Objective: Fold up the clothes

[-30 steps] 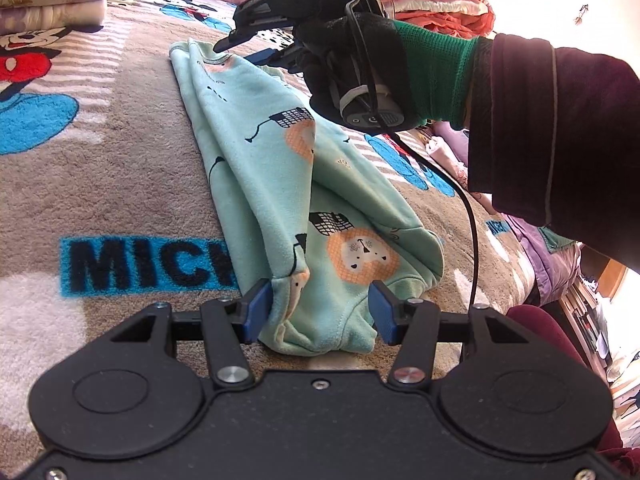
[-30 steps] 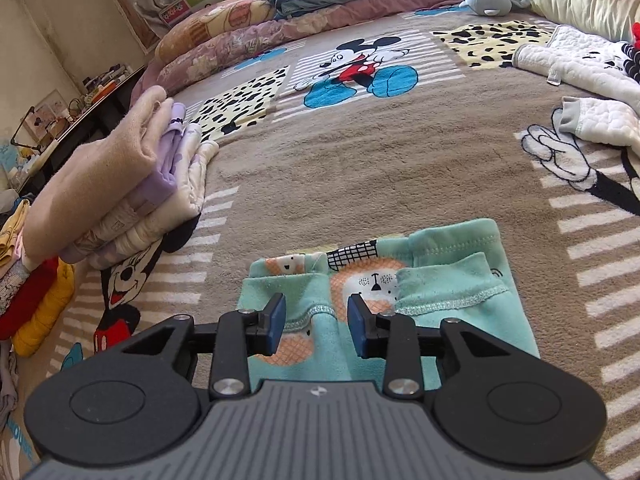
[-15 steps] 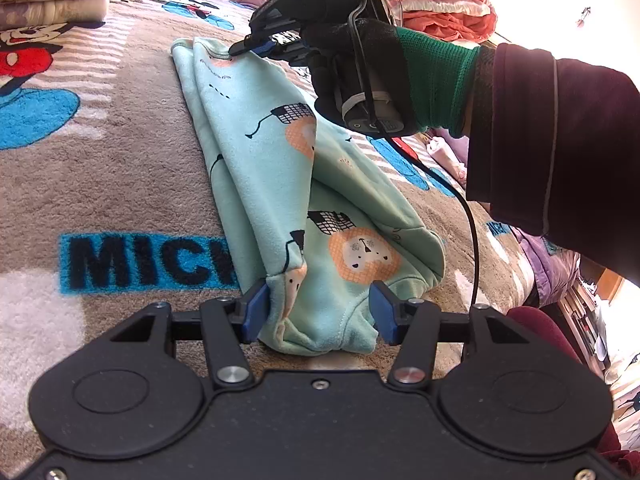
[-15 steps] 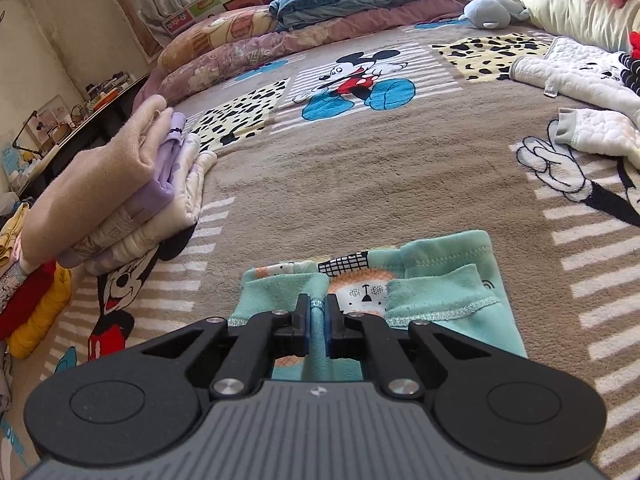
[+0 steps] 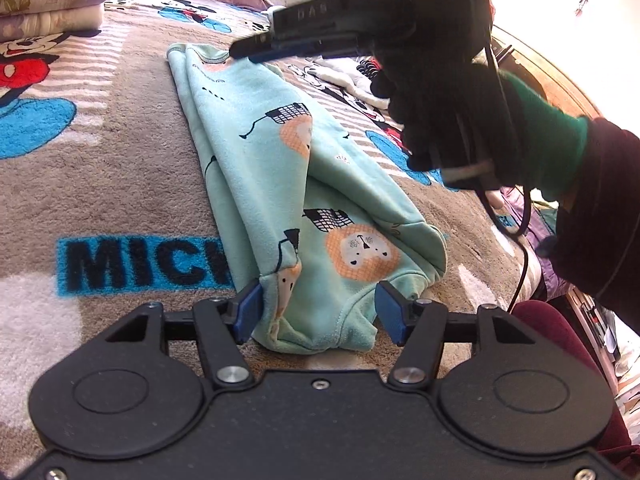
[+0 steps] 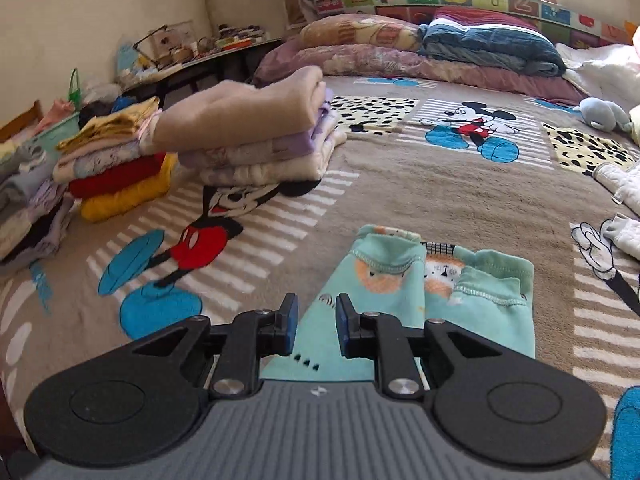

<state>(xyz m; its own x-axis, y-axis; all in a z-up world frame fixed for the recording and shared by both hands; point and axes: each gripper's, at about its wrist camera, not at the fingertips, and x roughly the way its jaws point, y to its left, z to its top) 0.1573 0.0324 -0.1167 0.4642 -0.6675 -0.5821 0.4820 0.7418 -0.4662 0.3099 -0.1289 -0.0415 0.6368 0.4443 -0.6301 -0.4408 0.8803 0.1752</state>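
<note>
- the bed blanket [image 5: 100,184] with its cartoon mouse print carries everything; stacks of folded clothes [image 6: 256,148] sit at its far-left edge in my right view.
- the mint lion-print garment [image 5: 280,184] lies on the blanket as a long narrow strip, already doubled lengthwise, running from my left tongs to my right tongs.
- i judge the step in hand is folding this strip end over end; whether the far end is about to be taken or has just been laid down, i cannot settle.
- my left tongs [image 5: 320,312] stand released, pads wide on either side of the near end, not pinching it.
- my right tongs [image 6: 314,326] hover over the cuff end [image 6: 436,276], parted a little with cloth showing below the gap; they grip nothing i can see.
- any next fold calls for both ends held evenly so the layers do not slide apart.
- hidden: the underside layers, and whether the strip is trousers or a top; my right glove [image 5: 448,112] blocks part of the far edge in the left view.
</note>
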